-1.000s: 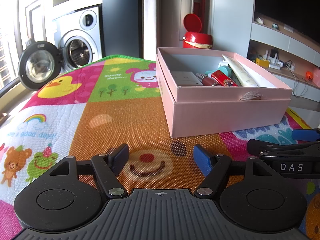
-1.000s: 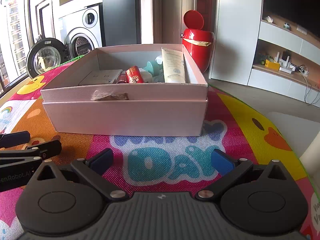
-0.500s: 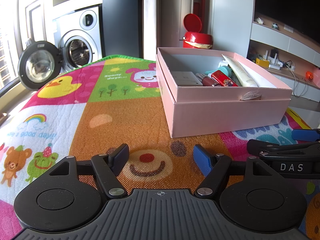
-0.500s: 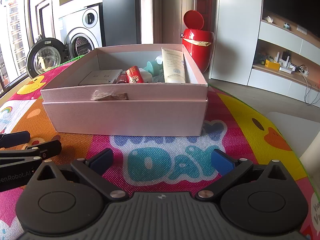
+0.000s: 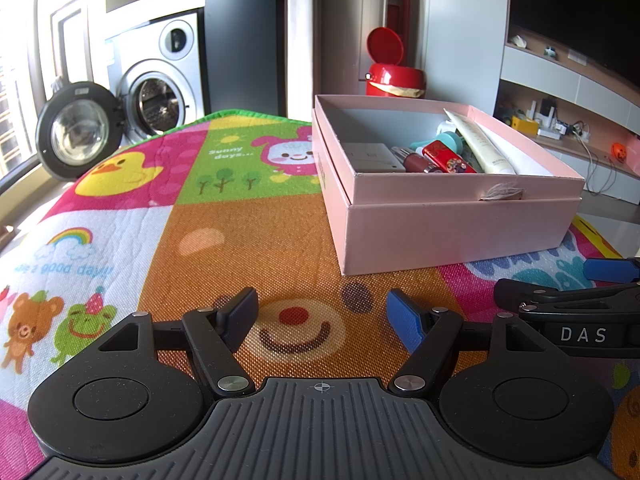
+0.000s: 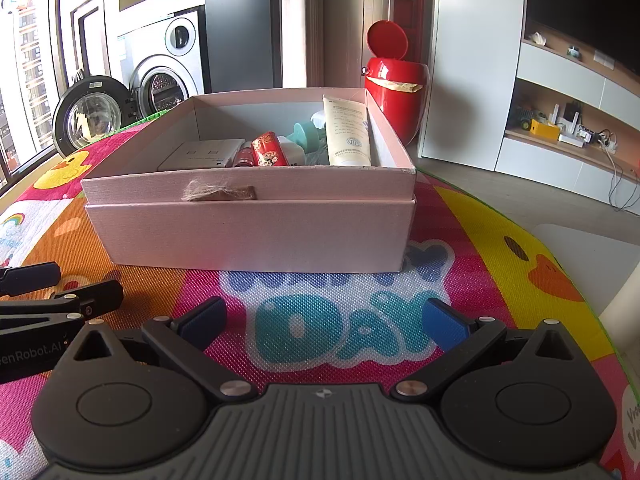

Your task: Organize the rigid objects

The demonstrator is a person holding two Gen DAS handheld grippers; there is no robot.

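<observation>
Every loose item in view already lies inside the pink box (image 6: 248, 232), so the step in hand looks like a rest or a wrap-up beside it; to do it well, each tool should lift clear of the mat before reaching over the box's near wall, and come down from above so it does not nudge the box. In the box a white tube (image 6: 347, 132) leans against the right wall, a red case (image 6: 270, 149) lies left of the tube, and a flat white box (image 6: 202, 155) lies further left. The left gripper (image 5: 322, 314) sits low over the play mat (image 5: 248, 232), in front of the box's left corner, fingers spread apart and empty. The right gripper (image 6: 322, 322) sits low in front of the box's front wall, fingers likewise spread and holding nothing.
</observation>
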